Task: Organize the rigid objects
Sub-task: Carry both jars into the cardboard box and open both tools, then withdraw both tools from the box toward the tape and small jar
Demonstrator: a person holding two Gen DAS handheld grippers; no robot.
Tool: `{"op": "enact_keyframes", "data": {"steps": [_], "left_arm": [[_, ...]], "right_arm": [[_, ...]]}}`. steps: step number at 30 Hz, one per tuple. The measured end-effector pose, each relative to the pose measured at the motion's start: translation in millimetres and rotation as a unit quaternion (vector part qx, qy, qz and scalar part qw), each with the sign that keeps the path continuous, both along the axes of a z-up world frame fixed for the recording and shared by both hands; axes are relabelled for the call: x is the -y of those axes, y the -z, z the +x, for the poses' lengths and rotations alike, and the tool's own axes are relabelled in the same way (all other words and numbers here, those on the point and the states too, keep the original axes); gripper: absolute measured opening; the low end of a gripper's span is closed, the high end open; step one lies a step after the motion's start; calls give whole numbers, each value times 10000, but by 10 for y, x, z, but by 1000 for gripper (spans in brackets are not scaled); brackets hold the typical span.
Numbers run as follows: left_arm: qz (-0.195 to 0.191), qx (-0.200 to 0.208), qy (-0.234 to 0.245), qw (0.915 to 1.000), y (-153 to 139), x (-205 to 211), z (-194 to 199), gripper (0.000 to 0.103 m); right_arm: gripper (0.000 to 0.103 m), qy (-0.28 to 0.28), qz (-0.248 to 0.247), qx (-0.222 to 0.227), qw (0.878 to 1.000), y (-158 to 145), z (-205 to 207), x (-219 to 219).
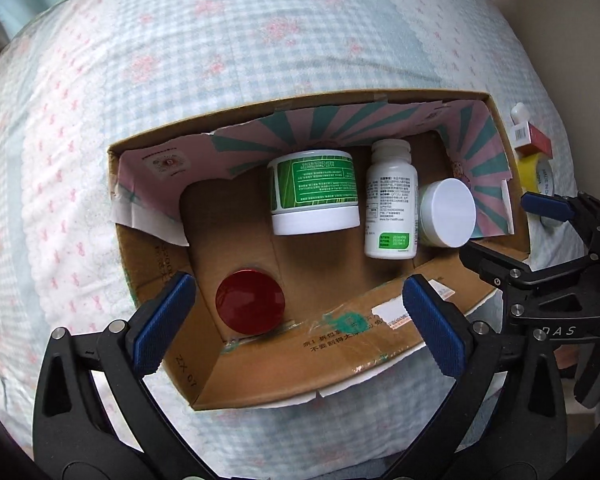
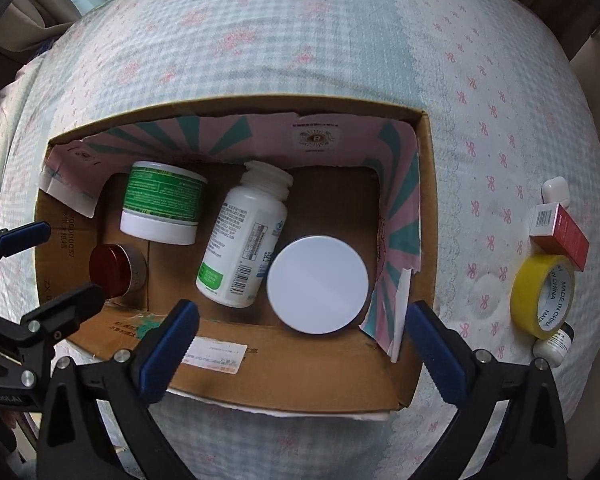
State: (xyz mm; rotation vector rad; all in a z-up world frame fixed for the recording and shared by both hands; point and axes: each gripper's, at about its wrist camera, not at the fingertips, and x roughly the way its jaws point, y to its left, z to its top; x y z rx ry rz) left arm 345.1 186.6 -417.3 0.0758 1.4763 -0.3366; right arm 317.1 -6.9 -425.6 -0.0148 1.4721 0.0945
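box: we've got the cardboard box (image 2: 228, 384) sitting on the checked bedspread (image 1: 228, 52), open side up, so everything can just go in from above

left gripper: our left gripper (image 1: 300, 320) hangs over the box with its jaws spread as wide as they go, nothing between them, the red-lidded tin (image 1: 250, 301) standing right below

right gripper: same deal, the right gripper (image 2: 302, 344) is wide open and empty, the white-lidded jar (image 2: 318, 283) upright under it, tucked in the corner

lying down: the green-label tub (image 1: 314, 196) and the white pill bottle (image 1: 391, 204) are on their sides, side by side along the far wall, probably to pack flat

still outside: yellow tape roll (image 2: 542, 294), a red carton (image 2: 560, 232) and a couple of small white bits are clustered on the bedspread to the right of the box, so we reckon those are next
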Motion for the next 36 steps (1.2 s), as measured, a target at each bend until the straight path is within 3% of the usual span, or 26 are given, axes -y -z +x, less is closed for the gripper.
{"op": "enact_keyframes", "data": {"steps": [14,23,31,36], "left_arm": [[-81,600,-122,9981,-595,-172,-341,103],[-128,1130,-240,9932,-1067,-347,-725,103],[-284,1772,-215,9835,-1624,-412,-1053,103],[-317,2177,75,9755,-1931,-234,-1231,103]], "right_arm": [[103,112,-16,241,9996,-470,-237,-174],[103,300,141,660,9973,-987,-610,-219],[103,543,38,1393,9888,-1568,-1069,-45],[103,986,-71,1687,9807,-1874,-1410,278]]}}
